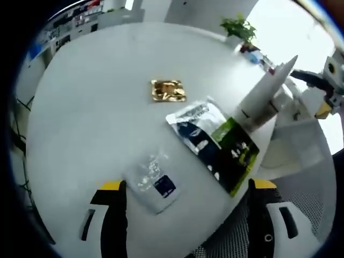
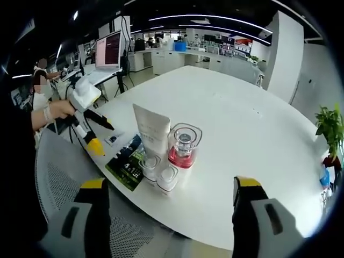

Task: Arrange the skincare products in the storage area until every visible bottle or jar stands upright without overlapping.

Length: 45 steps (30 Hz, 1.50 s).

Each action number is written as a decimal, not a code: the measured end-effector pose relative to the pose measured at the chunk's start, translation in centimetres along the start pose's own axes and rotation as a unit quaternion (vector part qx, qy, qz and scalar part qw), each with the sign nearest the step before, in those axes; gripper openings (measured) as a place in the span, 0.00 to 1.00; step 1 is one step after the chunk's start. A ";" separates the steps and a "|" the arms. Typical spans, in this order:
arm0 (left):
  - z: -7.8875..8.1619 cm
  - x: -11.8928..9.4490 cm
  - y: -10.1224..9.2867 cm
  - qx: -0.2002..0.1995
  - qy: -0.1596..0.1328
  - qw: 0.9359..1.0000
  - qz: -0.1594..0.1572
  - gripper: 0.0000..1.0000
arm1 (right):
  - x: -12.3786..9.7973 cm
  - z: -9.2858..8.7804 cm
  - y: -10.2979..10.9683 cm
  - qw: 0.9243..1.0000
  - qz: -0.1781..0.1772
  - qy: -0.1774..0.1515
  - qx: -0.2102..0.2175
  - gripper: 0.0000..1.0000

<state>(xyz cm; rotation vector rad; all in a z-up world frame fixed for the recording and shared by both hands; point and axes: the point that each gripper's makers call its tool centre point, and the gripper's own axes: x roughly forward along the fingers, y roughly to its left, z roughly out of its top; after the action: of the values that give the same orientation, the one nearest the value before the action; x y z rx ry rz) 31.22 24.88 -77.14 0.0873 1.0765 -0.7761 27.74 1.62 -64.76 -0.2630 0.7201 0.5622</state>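
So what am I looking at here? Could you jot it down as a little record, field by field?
surface: round white table
standing upright: white tube; clear bottle with red base; two small clear jars
lying flat: dark-and-green packet; small clear sachet; gold packet
left tool: open, hovering above the sachet
right tool: open, facing the bottles
background: potted plant; mesh chair

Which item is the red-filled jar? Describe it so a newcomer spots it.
On the round white table, look at the cluster near the edge facing the right gripper view. The clear square-lidded jar stands upright beside the white tube; its red lower part sets it apart from the small clear jars in front.
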 end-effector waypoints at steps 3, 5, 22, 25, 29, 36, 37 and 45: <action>0.4 0.5 0.0 0.015 0.005 1.000 0.001 0.82 | 0.0 -0.2 0.0 1.000 -0.001 0.004 0.002 0.96; 0.7 0.7 0.1 0.019 0.004 1.000 0.005 0.80 | 0.1 -0.3 0.0 1.000 -0.001 0.005 0.005 0.96; 0.8 1.3 2.2 0.114 0.025 0.990 0.084 0.52 | 0.2 -0.7 0.1 1.000 0.002 0.008 0.008 0.95; 0.7 1.3 2.2 0.128 0.024 0.987 0.091 0.48 | 0.2 -0.8 0.1 1.000 0.001 0.009 0.008 0.95; 0.9 1.4 1.9 0.147 0.017 0.986 0.080 0.45 | 0.2 -0.8 0.0 1.000 0.001 0.010 0.008 0.94; 0.6 1.5 1.6 0.172 0.028 0.983 0.063 0.50 | 0.2 -0.8 0.2 1.000 0.004 0.010 0.006 0.94; 0.5 1.4 1.7 0.175 0.034 0.982 0.062 0.53 | 0.2 -0.8 0.2 1.000 0.004 0.010 0.005 0.94; 0.1 1.0 2.4 0.172 0.035 0.982 0.068 0.50 | 0.2 -0.9 0.3 1.000 0.005 0.013 0.003 0.94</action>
<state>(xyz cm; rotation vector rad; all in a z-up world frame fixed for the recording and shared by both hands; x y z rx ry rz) 33.02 26.13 -78.59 0.4792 0.9833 -0.8337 27.20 1.60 -65.57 -0.2621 0.7487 0.5671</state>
